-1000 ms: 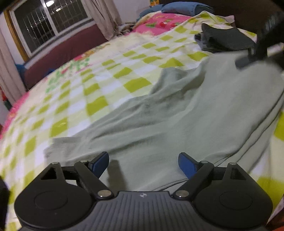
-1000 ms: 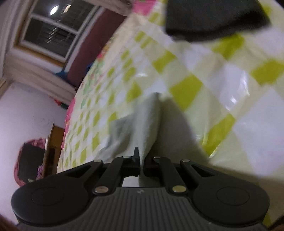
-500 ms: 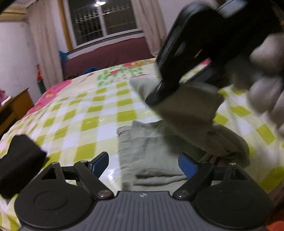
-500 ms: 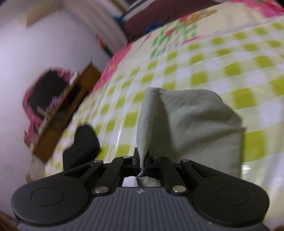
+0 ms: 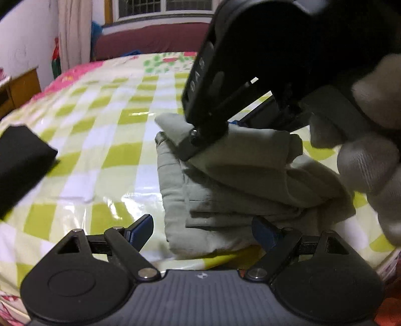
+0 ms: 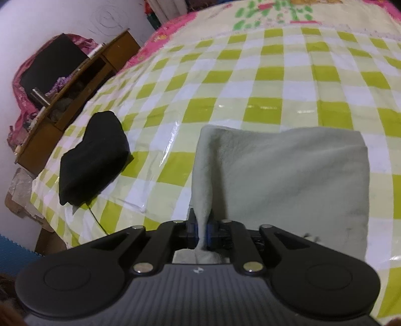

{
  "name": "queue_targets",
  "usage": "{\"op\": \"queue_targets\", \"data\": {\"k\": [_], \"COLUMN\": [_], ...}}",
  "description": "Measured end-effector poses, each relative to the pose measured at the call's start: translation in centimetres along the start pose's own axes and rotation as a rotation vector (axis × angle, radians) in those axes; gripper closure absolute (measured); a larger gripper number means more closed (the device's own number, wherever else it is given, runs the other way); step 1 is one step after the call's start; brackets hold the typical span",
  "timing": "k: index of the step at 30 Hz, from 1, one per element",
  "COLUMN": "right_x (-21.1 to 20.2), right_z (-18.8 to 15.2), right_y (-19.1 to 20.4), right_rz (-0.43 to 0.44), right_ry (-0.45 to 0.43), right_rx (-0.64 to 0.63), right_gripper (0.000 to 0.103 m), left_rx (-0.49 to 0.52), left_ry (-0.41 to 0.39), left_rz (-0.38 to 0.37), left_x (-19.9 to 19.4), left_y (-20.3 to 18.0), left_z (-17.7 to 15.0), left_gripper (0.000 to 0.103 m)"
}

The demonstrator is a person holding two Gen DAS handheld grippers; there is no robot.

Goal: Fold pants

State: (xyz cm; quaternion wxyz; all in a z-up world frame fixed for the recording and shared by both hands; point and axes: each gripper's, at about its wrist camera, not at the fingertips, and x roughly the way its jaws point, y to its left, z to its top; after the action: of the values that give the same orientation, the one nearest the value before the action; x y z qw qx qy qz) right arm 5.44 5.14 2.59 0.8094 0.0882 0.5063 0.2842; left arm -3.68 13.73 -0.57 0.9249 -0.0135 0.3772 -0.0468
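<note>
Grey-green pants (image 5: 225, 180) folded near the bed (image 5: 120, 140) edge, right claw (image 6: 202, 229) opening, fabric fold between its pads, left claw (image 5: 200, 232) wide apart, holding nothing.

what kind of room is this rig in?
Most likely a home bedroom. The grey-green pants lie on a bed under a glossy green-checked cover. A curtained window sits past the maroon headboard, and a cluttered wooden side cabinet stands beside the bed.
</note>
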Motion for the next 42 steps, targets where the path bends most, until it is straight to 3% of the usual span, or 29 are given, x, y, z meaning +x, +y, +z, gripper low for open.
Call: {"op": "queue_targets", "data": {"k": [3,8,10,12,18,23,27,32,35,38,42], "right_x": [0.9,-0.3,-1.4,-2.6,-5.4,-5.3,-3.8,-5.2,-6.2,-6.1,-4.6], "right_z": [-0.4,-0.2,0.1,-0.1,-3.1,-6.6,-7.6,-8.2,-7.6,-6.9,-7.0], "right_y": [1.0,0.3,-0.1,-0.5,-2.7,-2.8,-2.6,-3.7,-6.3,-9.4,-11.4], "right_rz": [-0.006,0.121,0.149,0.128,-0.061,-0.039,0.002,0.040,0.043,0.001,0.039], "right_ry": [0.010,0.011,-0.006,-0.037,-0.105,-0.055,-0.050,-0.100,-0.155,-0.194,-0.114], "right_rx": [-0.023,0.058,0.067,0.044,-0.122,-0.224,-0.255,-0.281,-0.196,-0.109,-0.073], "right_gripper": [0.088,0.087,0.081,0.079,0.079,0.079,0.079,0.080,0.080,0.079,0.081], "left_rx": [-0.032,-0.020,-0.008,-0.004,0.016,-0.005,0.028,0.118,0.188,0.191,0.183], "left_ry": [-0.012,-0.033,-0.040,-0.042,-0.074,-0.100,-0.083,-0.052,-0.029,0.008,0.013], "left_rz": [0.001,0.036,0.053,0.073,0.179,0.169,0.117,0.164,0.249,0.274,0.304], "left_x": [-0.3,-1.4,-1.7,-2.4,-4.6,-5.8,-3.1,2.3,5.2,7.7,8.1], "left_y": [0.6,0.3,0.4,0.8,2.2,3.2,1.9,0.3,-0.3,0.3,0.1], "left_z": [-0.2,-1.0,-1.2,-1.6,-1.2,0.6,2.3,5.0,6.3,7.4,8.1], "left_gripper": [0.004,0.004,0.004,0.004,0.004,0.004,0.003,0.004,0.003,0.000,0.000]}}
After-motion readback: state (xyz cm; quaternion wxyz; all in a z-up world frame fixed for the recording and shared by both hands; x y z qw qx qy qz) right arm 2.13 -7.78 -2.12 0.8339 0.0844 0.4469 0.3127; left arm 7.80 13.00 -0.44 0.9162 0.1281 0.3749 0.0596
